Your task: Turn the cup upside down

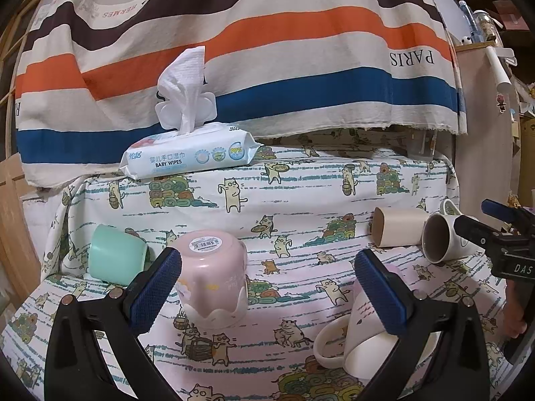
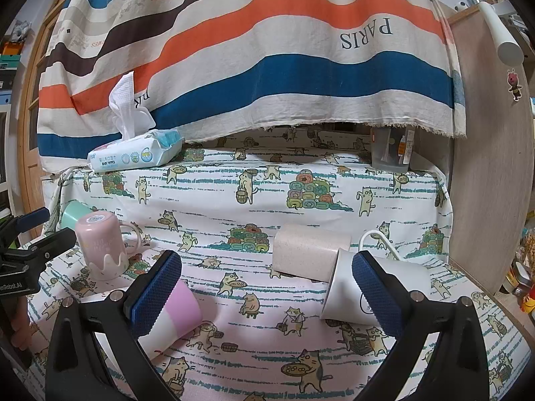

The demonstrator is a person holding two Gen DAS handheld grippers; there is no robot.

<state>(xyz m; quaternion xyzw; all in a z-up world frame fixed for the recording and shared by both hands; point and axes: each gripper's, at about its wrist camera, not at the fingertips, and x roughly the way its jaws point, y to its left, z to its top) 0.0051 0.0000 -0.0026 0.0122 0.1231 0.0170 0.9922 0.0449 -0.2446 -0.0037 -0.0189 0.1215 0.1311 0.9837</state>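
A pink cup with a scalloped white base (image 1: 214, 279) stands upside down on the cat-print cloth; it also shows in the right wrist view (image 2: 103, 250). My left gripper (image 1: 267, 287) is open, the pink cup just inside its left finger. A pink-and-white cup (image 1: 371, 341) lies on its side under the left gripper's right finger; the right wrist view (image 2: 174, 317) shows it too. My right gripper (image 2: 267, 287) is open and empty; a white mug (image 2: 371, 287) lies on its side at its right finger. A beige cup (image 2: 307, 254) and a mint cup (image 1: 115, 255) also lie on their sides.
A pack of baby wipes (image 1: 187, 155) with a wipe sticking up sits on the raised step at the back left. A striped cloth (image 1: 267, 50) hangs behind. A clear container (image 2: 391, 153) stands at the back right. A wooden panel (image 2: 485, 167) borders the right side.
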